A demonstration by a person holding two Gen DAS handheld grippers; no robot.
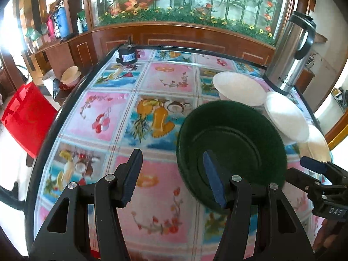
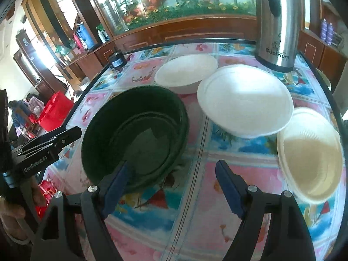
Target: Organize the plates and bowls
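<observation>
One round, dark green ridged bowl (image 2: 134, 134) sits on the glossy fruit-print table (image 1: 152, 217); beyond it three smooth white bowls (image 2: 245, 100), then a steel jug (image 2: 277, 21). Left gripper (image 1: 174, 176) and right gripper (image 2: 171, 189) spread, empty.

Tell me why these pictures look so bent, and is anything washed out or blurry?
Left wrist view: fisheye lens curves the table edge; window light at far left is blown out. Right wrist view: same bulging; the white bowl is glared featureless, the cream bowl smeared with blur.
</observation>
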